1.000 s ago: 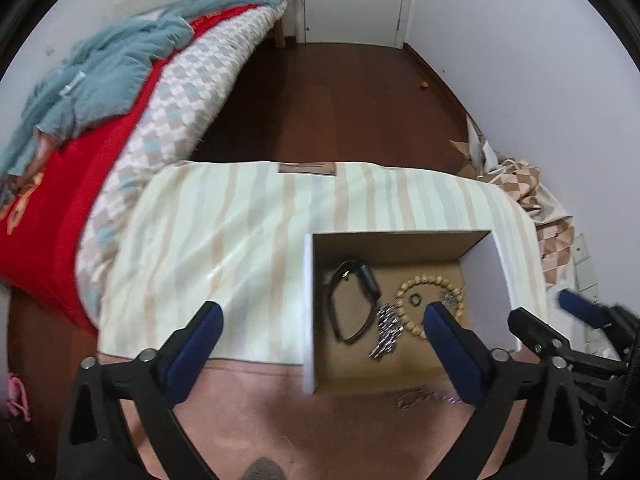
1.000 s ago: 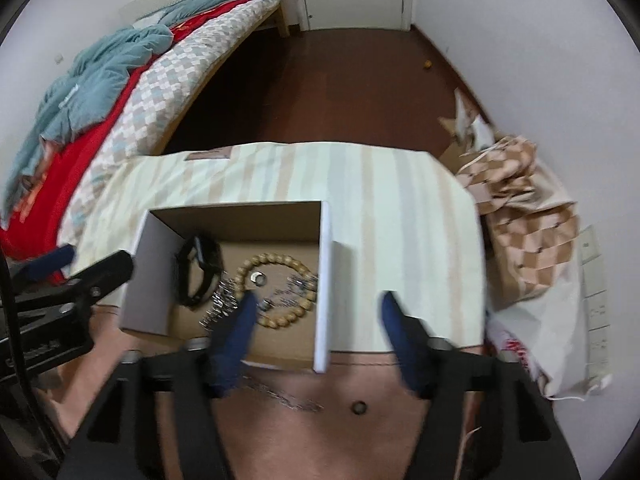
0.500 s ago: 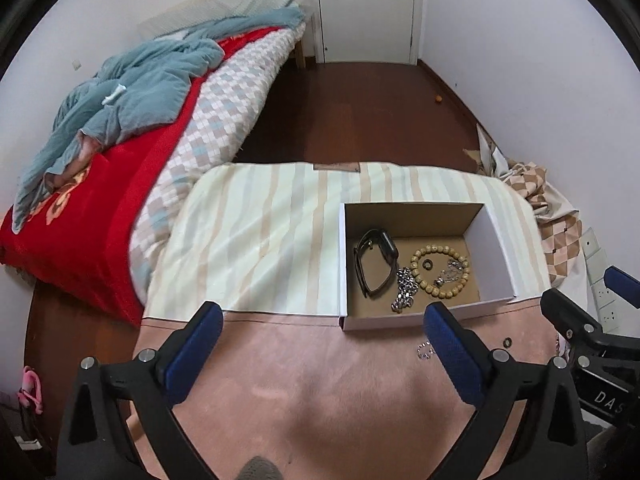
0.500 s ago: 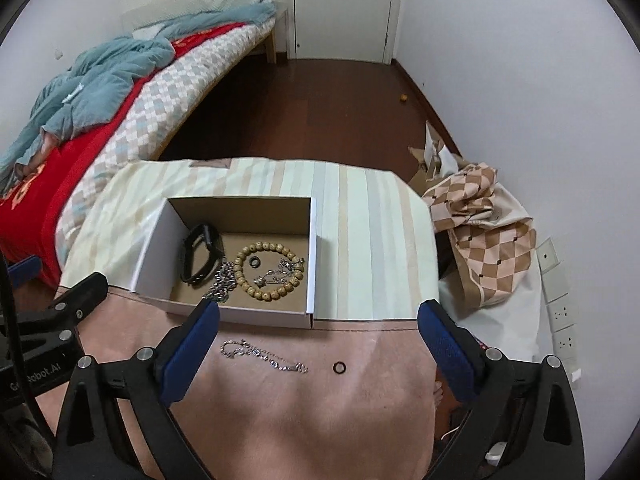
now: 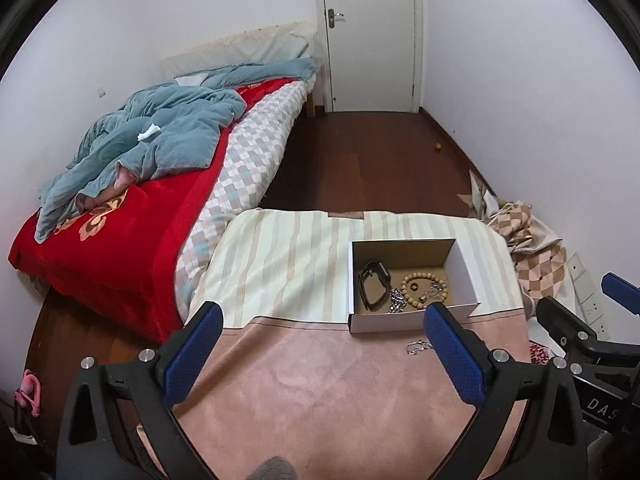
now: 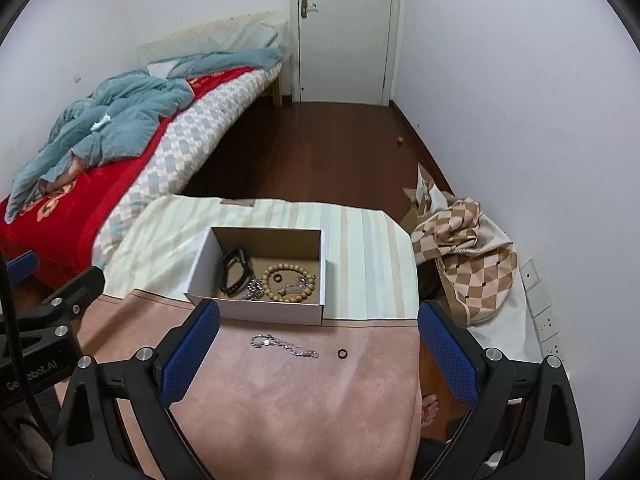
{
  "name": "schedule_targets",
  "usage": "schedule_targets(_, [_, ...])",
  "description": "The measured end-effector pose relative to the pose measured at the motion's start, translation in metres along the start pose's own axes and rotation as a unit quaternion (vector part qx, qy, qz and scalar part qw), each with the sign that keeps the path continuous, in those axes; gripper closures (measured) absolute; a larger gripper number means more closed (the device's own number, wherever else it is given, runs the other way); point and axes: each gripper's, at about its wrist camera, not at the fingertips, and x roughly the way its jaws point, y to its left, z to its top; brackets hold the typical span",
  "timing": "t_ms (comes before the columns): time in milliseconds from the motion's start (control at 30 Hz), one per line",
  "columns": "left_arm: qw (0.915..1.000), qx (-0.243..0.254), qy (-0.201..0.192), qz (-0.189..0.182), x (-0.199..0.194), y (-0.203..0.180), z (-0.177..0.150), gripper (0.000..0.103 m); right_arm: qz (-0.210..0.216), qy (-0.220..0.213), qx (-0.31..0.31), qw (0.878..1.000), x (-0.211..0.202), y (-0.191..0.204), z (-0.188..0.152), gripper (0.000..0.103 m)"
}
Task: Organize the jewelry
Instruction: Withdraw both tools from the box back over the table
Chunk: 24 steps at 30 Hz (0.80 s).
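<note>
A white cardboard box [image 6: 256, 312] [image 5: 464, 276] stands on the table and holds a black watch [image 6: 234, 272] [image 5: 374, 280], a wooden bead bracelet [image 6: 290, 282] [image 5: 424, 290], a small dark ring [image 6: 277, 279] and silver chains. In front of the box, on the pink cloth, lie a silver chain [image 6: 284, 346] [image 5: 418, 347] and a dark ring [image 6: 342, 354]. My right gripper [image 6: 319, 344] hangs open above the pink cloth, nothing between its fingers. My left gripper [image 5: 322, 346] is open and empty too, left of the box.
The table wears a striped cloth [image 5: 288, 256] at the back and a pink cloth [image 6: 304, 408] in front. A bed [image 5: 120, 216] with a red blanket stands to the left. A checked fabric heap [image 6: 468, 256] lies at the right wall. Dark wood floor leads to a door [image 6: 344, 32].
Both grippers have pulled up and back from the box, so it looks smaller and farther. The right gripper's jaws have widened. The chain and ring on the pink cloth are now in plain sight.
</note>
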Motion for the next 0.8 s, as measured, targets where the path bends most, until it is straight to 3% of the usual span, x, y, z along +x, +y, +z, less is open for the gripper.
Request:
schedule_targets(200, [0.9998, -0.018, -0.002, -0.009, -0.013, 0.004, -0.007, 0.000, 0.013, -0.017, 0.015, 1.000, -0.024, -0.003, -0.006, 0.003])
schedule_targets(300, [0.9997, -0.024, -0.006, 0.005, -0.009, 0.001, -0.016, 0.000, 0.006, -0.013, 0.031, 0.999, -0.017, -0.014, -0.012, 0.003])
schedule_targets(433, [0.9995, -0.019, 0.016, 0.020, 0.023, -0.009, -0.032, 0.000, -0.013, 0.017, 0.072, 0.997, 0.019, -0.042, -0.034, 0.002])
schedule_targets(600, [0.9963, -0.009, 0.077, 0.036, 0.082, -0.022, -0.057, 0.000, -0.020, 0.060, 0.093, 0.994, 0.081, -0.065, -0.068, 0.004])
schedule_targets(633, [0.9952, -0.006, 0.089, 0.041, 0.095, -0.025, -0.062, 0.000, -0.014, 0.067, 0.096, 0.993, 0.095, -0.068, -0.074, 0.006])
schedule_targets(700, [0.9927, 0.000, 0.110, 0.049, 0.118, -0.029, -0.070, 0.000, -0.004, 0.083, 0.095, 0.992, 0.123, -0.072, -0.083, 0.027])
schedule_targets(800, [0.9897, 0.004, 0.131, 0.057, 0.140, -0.033, -0.079, 0.000, 0.005, 0.097, 0.090, 0.991, 0.157, -0.072, -0.091, 0.039])
